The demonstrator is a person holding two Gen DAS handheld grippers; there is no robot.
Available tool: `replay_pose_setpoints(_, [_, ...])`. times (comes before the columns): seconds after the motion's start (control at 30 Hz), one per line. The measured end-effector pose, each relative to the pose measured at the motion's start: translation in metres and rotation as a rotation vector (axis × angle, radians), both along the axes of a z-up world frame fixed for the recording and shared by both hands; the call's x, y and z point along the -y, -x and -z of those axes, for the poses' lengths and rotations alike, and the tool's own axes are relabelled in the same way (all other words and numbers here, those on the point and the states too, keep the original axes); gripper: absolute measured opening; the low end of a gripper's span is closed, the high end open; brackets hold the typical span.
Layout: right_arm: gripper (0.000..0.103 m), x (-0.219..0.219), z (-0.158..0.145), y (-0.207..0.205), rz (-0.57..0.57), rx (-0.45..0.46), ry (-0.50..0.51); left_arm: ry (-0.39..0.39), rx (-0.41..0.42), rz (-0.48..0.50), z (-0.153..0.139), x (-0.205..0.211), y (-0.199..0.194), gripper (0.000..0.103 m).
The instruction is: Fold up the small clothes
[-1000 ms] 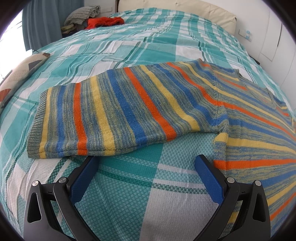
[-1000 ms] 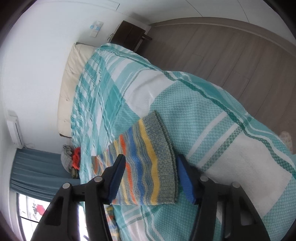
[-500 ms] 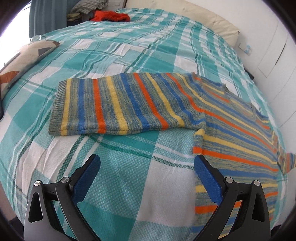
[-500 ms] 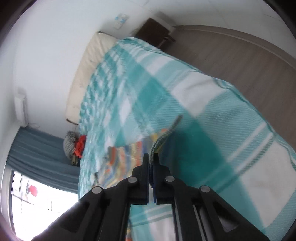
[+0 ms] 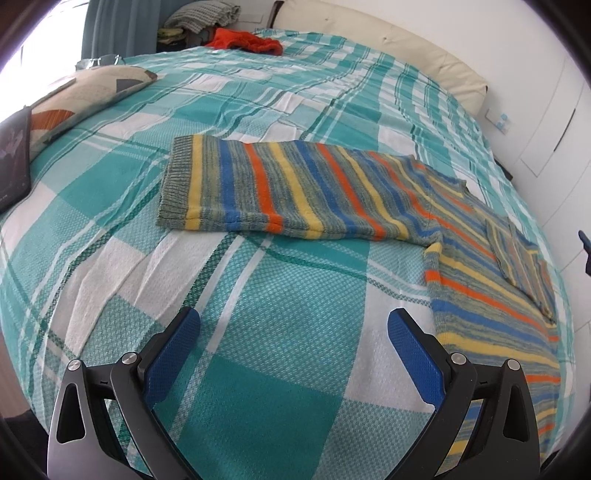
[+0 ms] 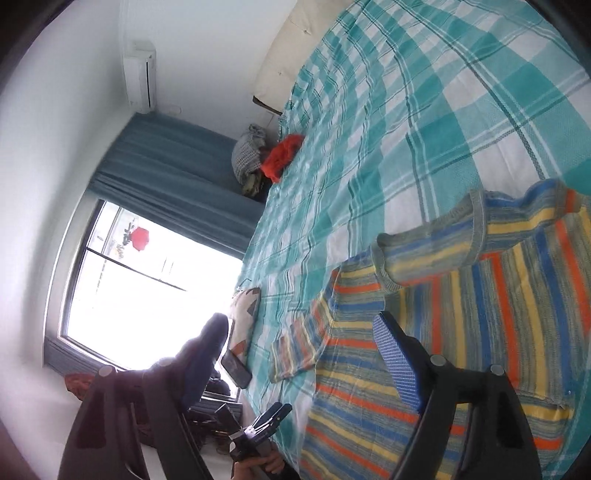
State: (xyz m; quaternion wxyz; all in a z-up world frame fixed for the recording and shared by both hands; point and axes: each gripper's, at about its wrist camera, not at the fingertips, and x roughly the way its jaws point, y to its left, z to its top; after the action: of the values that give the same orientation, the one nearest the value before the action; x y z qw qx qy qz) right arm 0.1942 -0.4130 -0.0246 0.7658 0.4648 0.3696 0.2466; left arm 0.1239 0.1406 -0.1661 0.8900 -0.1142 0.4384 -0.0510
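A striped knit sweater (image 5: 476,295) in orange, yellow, blue and grey lies flat on the teal plaid bed (image 5: 280,295). Its left sleeve (image 5: 280,188) stretches out to the left, cuff at the end. The other sleeve (image 6: 432,254) lies folded across the body (image 6: 517,314). My left gripper (image 5: 291,332) hovers open over bare bedspread, short of the stretched sleeve, with nothing between its fingers. My right gripper (image 6: 299,321) is above the sweater's body, rolled sideways; its jaws are opening and hold nothing. The left gripper (image 6: 262,424) shows below it, in a hand.
A patterned pillow (image 5: 85,92) and a dark tablet (image 5: 13,162) lie at the bed's left edge. A red garment (image 5: 247,40) and a heap of clothes (image 5: 203,16) sit at the far corner, by the cream headboard (image 5: 406,48). A window (image 6: 147,295) and blue curtain (image 6: 173,177) are beyond.
The right gripper shut on the right sleeve's cuff, carried it over onto the sweater's body, then let go and opened. The left gripper drew back from the left sleeve.
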Motion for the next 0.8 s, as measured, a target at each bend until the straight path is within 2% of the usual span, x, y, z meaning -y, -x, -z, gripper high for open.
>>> replay_pose_setpoints(0.1, [0.081, 0.027, 0.021, 0.017, 0.071, -0.061, -0.003, 0.015, -0.008, -0.008, 0.003, -0.001, -0.003, 0.102])
replay_pose_setpoints(0.17, [0.081, 0.045, 0.059, 0.028, 0.115, -0.195, -0.012, 0.001, -0.013, -0.007, 0.004, 0.001, -0.004, 0.102])
replay_pose_setpoints(0.2, [0.081, 0.054, 0.082, 0.032, 0.137, -0.294, 0.023, -0.007, -0.016, -0.003, 0.003, 0.002, -0.004, 0.102])
replay_pose_setpoints(0.23, [0.077, 0.064, 0.102, 0.041, 0.173, -0.399, 0.129, -0.007, -0.021, 0.002, 0.001, 0.002, -0.003, 0.102])
replay_pose_setpoints(0.27, [0.065, 0.075, 0.113, 0.051, 0.218, -0.465, 0.243, 0.002, -0.023, 0.004, -0.003, -0.001, -0.002, 0.102])
replay_pose_setpoints(0.3, [0.058, 0.086, 0.115, 0.065, 0.271, -0.46, 0.299, 0.016, -0.017, -0.001, -0.008, -0.005, -0.001, 0.102])
replay_pose_setpoints(0.33, [0.058, 0.095, 0.111, 0.08, 0.315, -0.426, 0.308, 0.03, -0.001, -0.013, -0.014, -0.012, 0.0, 0.102])
replay_pose_setpoints(0.4, [0.063, 0.105, 0.094, 0.111, 0.37, -0.366, 0.349, 0.055, 0.026, -0.059, -0.024, -0.031, -0.007, 0.102])
replay_pose_setpoints(0.43, [0.07, 0.106, 0.086, 0.126, 0.376, -0.332, 0.375, 0.079, 0.023, -0.089, -0.026, -0.045, -0.016, 0.102])
replay_pose_setpoints(0.47, [0.073, 0.106, 0.08, 0.139, 0.378, -0.308, 0.416, 0.11, 0.009, -0.12, -0.026, -0.06, -0.028, 0.102])
replay_pose_setpoints(0.53, [0.074, 0.101, 0.073, 0.164, 0.373, -0.284, 0.505, 0.177, -0.03, -0.197, -0.021, -0.09, -0.055, 0.102])
replay_pose_setpoints(0.6, [0.074, 0.094, 0.074, 0.185, 0.359, -0.278, 0.55, 0.232, -0.075, -0.261, -0.011, -0.114, -0.079, 0.101])
replay_pose_setpoints(0.67, [0.074, 0.087, 0.08, 0.203, 0.357, -0.277, 0.592, 0.276, -0.142, -0.262, 0.003, -0.122, -0.1, 0.1])
replay_pose_setpoints(0.7, [0.074, 0.086, 0.084, 0.212, 0.355, -0.28, 0.613, 0.288, -0.166, -0.226, 0.008, -0.118, -0.108, 0.096])
replay_pose_setpoints(0.73, [0.074, 0.083, 0.089, 0.218, 0.355, -0.286, 0.631, 0.259, -0.177, -0.195, 0.011, -0.11, -0.114, 0.089])
replay_pose_setpoints(0.77, [0.075, 0.08, 0.093, 0.224, 0.359, -0.285, 0.642, 0.197, -0.176, -0.169, 0.009, -0.099, -0.118, 0.044])
replay_pose_setpoints(0.8, [0.075, 0.077, 0.094, 0.228, 0.368, -0.274, 0.655, 0.156, -0.194, -0.14, 0.008, -0.09, -0.122, 0.008])
